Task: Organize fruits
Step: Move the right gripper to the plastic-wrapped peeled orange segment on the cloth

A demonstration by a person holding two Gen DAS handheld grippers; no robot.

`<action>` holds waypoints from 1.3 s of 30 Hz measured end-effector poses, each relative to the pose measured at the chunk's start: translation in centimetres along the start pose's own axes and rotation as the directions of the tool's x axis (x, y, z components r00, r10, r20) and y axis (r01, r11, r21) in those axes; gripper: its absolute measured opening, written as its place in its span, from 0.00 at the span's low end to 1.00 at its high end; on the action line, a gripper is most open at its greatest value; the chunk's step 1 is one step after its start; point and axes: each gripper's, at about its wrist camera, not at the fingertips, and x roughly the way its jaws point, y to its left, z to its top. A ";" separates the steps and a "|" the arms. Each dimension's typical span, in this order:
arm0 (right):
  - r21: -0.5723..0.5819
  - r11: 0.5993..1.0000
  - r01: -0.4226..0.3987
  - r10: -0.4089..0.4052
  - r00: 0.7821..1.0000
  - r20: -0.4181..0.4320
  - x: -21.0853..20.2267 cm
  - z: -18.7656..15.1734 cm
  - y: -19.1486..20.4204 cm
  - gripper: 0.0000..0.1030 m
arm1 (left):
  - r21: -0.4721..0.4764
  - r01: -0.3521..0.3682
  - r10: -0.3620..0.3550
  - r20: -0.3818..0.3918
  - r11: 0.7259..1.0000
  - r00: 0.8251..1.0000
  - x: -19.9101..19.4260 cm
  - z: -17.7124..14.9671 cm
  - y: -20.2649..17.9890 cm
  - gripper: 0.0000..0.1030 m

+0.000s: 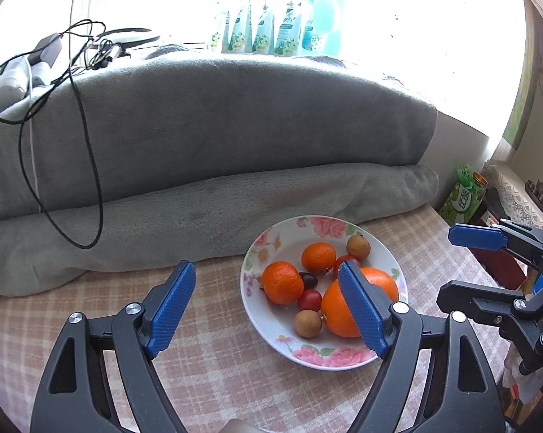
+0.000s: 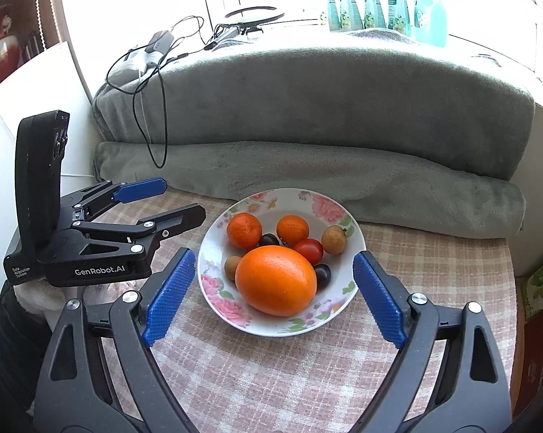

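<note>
— Fruit, where?

— All in the floral plate, on the checked pink cloth, just near of the folded grey blanket. Big orange at the near side of the plate. Two mandarins toward the far side, side by side. Red cherry tomato just beyond the orange, brown longan to its right, a second longan touching the orange's left edge. Dark grape-like fruit tucked at the orange's right, another between the mandarins.

— Right gripper?

— Right gripper spread wide, blue pads flanking the plate left and right, nothing pinched. Orange seen between the fingers but untouched, no contact with the rim either.

— And the left gripper?

— Left gripper likewise released, empty. From its own camera, right pad in front of the orange, hiding part of it; left pad over bare cloth, left of the plate. From the right wrist camera, off to the plate's left, fingers apart, clear of the rim.

— Anything else around?

— Black cables draped over the blanket at far left; bottles lined up along the bright window beyond.
</note>
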 end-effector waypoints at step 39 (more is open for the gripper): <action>-0.160 0.972 -0.171 0.156 0.983 -0.100 1.8 -4.1 13.7 0.89 | -0.237 -0.085 0.085 -0.010 0.968 0.996 -10.0 -9.6 10.3 0.77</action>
